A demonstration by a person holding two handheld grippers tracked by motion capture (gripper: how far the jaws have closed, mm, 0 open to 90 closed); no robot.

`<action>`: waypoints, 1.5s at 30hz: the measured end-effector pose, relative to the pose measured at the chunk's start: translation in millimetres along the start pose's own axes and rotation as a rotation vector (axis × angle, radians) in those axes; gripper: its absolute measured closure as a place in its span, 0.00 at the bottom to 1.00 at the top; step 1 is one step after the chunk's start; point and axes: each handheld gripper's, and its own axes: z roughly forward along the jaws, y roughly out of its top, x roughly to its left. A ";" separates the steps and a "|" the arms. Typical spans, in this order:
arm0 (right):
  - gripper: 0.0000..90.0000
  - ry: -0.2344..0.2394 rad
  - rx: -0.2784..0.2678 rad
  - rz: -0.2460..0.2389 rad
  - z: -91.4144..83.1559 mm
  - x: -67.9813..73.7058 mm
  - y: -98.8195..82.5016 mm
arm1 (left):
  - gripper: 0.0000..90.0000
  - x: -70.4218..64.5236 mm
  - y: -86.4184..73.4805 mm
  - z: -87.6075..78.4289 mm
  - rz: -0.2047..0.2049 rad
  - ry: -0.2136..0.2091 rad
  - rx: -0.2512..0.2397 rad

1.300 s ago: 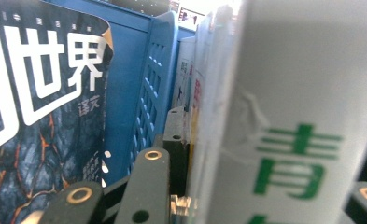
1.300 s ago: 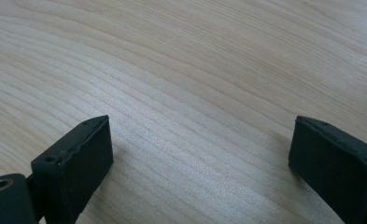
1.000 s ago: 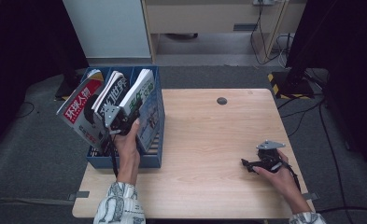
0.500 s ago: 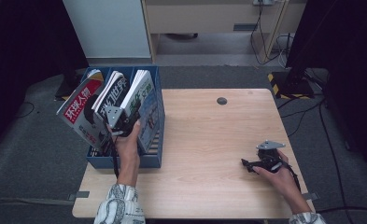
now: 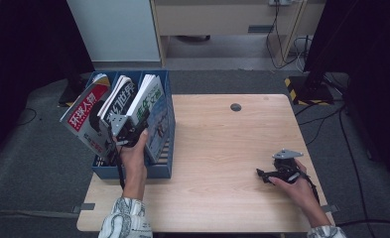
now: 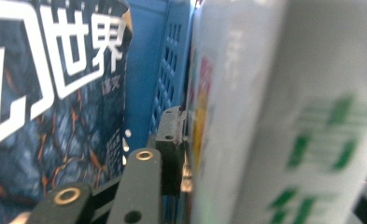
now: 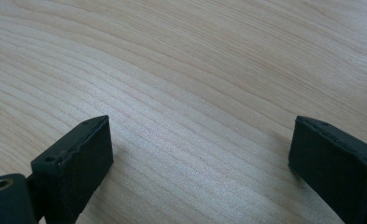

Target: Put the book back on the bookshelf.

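While the right gripper [image 5: 265,174] rests open and empty near the table's [image 5: 222,148] right front corner, the left gripper [image 5: 125,130], its jaws just easing apart around the white magazine [image 5: 150,106] upright in the blue file box's [image 5: 133,171] rightmost slot, sits nearer.

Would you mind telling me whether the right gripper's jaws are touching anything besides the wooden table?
Apart. In the right gripper view, the right gripper stands wide open with bare table between its jaws; nothing lies between or against them.
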 end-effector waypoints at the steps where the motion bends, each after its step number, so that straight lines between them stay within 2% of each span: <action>1: 0.07 0.000 0.000 0.000 0.0 0.0 0.0 | 0.73 1.2 -0.3 -0.6 -0.011 -0.006 0.002; 7: 0.07 0.001 0.001 0.000 -0.1 0.0 0.0 | 0.69 0.8 1.2 -5.1 -0.022 -0.025 0.016; 13: 0.07 0.000 0.000 0.000 0.0 0.0 0.0 | 0.61 1.5 3.5 -12.3 -0.009 -0.045 0.038; 16: 0.07 -0.001 0.000 0.001 0.1 0.2 0.1 | 0.55 3.9 4.8 -17.2 0.009 -0.043 0.056; 19: 0.07 -0.002 0.002 0.001 0.2 0.3 0.1 | 0.54 6.4 5.6 -22.6 0.013 -0.050 0.069; 24: 0.07 -0.006 0.000 -0.001 0.6 0.2 0.5 | 0.50 1.8 4.8 -27.6 0.061 -0.049 0.111; 26: 0.07 -0.006 0.000 -0.001 0.7 0.2 0.5 | 0.48 1.6 4.7 -28.6 0.056 -0.045 0.112; 27: 0.07 -0.006 0.000 -0.001 0.7 0.2 0.5 | 0.48 1.7 4.3 -30.4 0.041 -0.042 0.108; 31: 0.07 -0.006 0.000 0.000 0.7 0.2 0.5 | 0.47 3.1 3.1 -37.6 0.040 -0.036 0.112; 35: 0.07 -0.005 0.000 0.000 0.8 0.1 0.5 | 0.45 5.3 1.9 -43.2 0.021 -0.037 0.114; 39: 0.07 -0.004 0.000 0.000 0.9 0.0 0.6 | 0.43 4.1 -2.9 -47.5 0.049 -0.031 0.139; 45: 0.06 -0.003 0.001 0.000 0.9 0.0 0.7 | 0.41 3.5 -6.3 -52.5 0.050 -0.029 0.153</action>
